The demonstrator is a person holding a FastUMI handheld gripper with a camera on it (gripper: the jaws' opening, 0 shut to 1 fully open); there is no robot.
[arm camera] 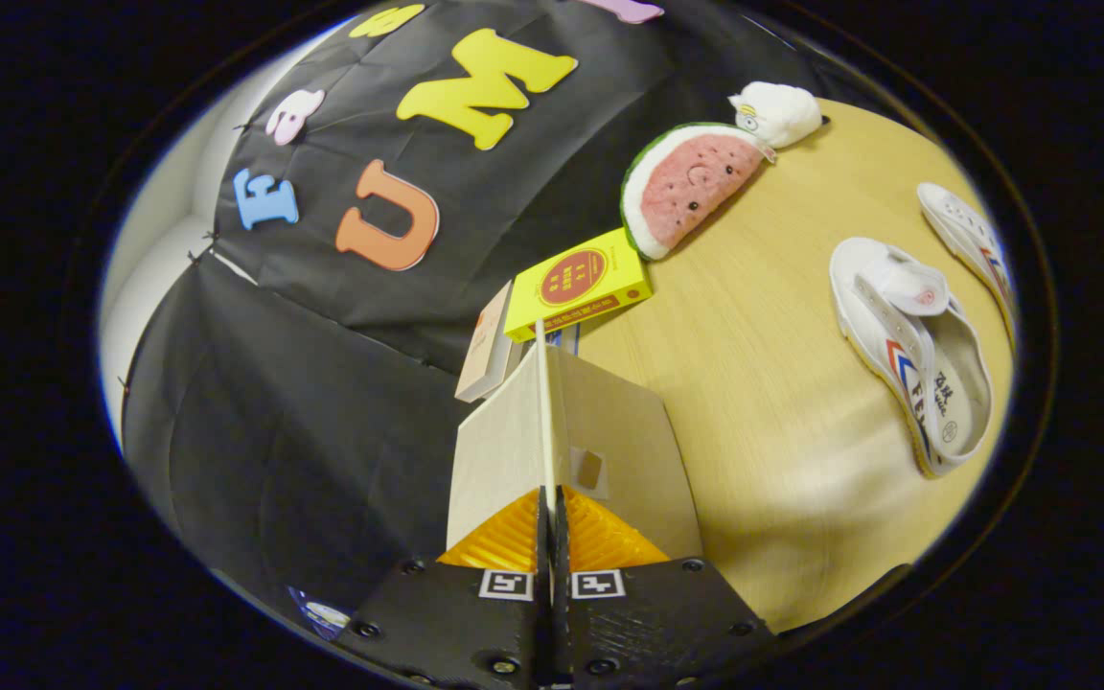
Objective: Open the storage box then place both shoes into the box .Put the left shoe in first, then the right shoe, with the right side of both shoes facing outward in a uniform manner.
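My gripper (pixel 549 513) is shut on the thin edge of the storage box's lid (pixel 546 422), a pale cardboard flap standing edge-on straight ahead of the fingers. The box's beige panels (pixel 619 450) spread to either side of that flap. Two white shoes with red and blue stripes lie on the wooden table (pixel 753 383) off to the right of the fingers. The nearer shoe (pixel 911 355) lies on its side with its opening showing. The farther shoe (pixel 969 240) lies beyond it, partly cut off.
A yellow carton (pixel 579 283) sits on a stack of books (pixel 487 345) just beyond the box. Behind it, a watermelon-slice plush (pixel 691 187) and a small white plush (pixel 777 113) rest against the booth's black cloth wall.
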